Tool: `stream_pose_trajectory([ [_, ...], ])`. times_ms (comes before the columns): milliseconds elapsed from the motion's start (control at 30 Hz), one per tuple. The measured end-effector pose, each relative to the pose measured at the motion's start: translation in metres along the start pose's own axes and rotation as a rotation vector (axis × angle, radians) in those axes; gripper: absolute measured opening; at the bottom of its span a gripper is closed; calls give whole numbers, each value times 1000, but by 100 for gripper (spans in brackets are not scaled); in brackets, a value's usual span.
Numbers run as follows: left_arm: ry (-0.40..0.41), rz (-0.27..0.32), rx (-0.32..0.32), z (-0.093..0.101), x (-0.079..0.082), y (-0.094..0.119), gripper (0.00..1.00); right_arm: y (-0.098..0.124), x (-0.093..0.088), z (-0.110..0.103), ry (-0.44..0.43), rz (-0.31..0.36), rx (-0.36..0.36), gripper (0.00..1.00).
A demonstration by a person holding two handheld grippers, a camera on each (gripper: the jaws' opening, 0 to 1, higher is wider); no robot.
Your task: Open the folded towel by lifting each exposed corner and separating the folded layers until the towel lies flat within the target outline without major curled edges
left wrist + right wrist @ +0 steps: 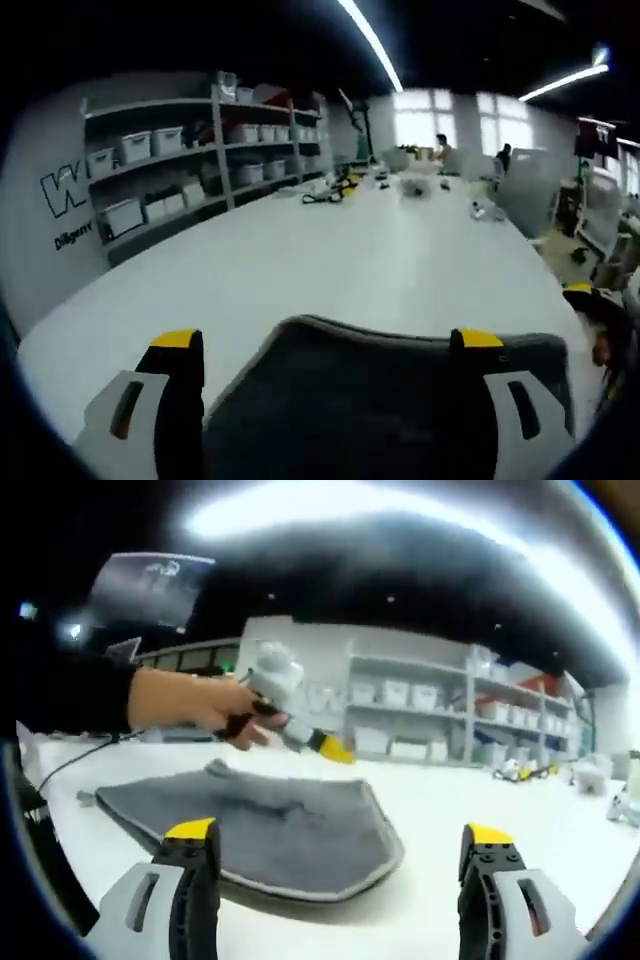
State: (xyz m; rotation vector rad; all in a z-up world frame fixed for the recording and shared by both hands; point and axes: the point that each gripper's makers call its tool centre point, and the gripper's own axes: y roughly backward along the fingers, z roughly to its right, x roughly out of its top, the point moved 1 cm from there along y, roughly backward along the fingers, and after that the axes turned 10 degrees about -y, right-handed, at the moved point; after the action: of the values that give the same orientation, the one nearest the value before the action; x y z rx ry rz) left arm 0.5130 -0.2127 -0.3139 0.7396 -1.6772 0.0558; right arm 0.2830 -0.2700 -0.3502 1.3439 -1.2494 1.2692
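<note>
The dark grey folded terry towel (pixel 262 832) lies on the white surface (pixel 360 260). Both the left tool (pixel 330 345) and right tool (pixel 340 840) gape wide, holding nothing — best bet is probably pinching just the top layer at a corner.

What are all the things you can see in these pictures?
Towel: one, grey, folded on the table, near the fingers in both views.
Table: one, white, long, running toward the far windows.
Shelves: one set, white, against the wall, holding pale boxes.
Ceiling lights: long bright strips overhead.
Clutter: small yellow and black items, far end of the table.
Cable: one, dark, on the table in the right gripper view.
Hand: one, dark sleeve, holding the left gripper above the towel.
Left gripper: yellow-tipped fingers open.
Right gripper: yellow-tipped fingers open.
</note>
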Motion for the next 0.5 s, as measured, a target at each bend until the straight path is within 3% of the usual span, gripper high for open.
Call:
stream_pose_trajectory([
  [267,42,65,94,-27,4,64,100,0,16,12,27,-2,-21,100],
  [433,72,70,132,-24,-1,102,100,0,24,17,40,-3,-24,100],
  [500,138,92,135,-16,-1,123,100,0,28,18,40,-1,-20,100],
])
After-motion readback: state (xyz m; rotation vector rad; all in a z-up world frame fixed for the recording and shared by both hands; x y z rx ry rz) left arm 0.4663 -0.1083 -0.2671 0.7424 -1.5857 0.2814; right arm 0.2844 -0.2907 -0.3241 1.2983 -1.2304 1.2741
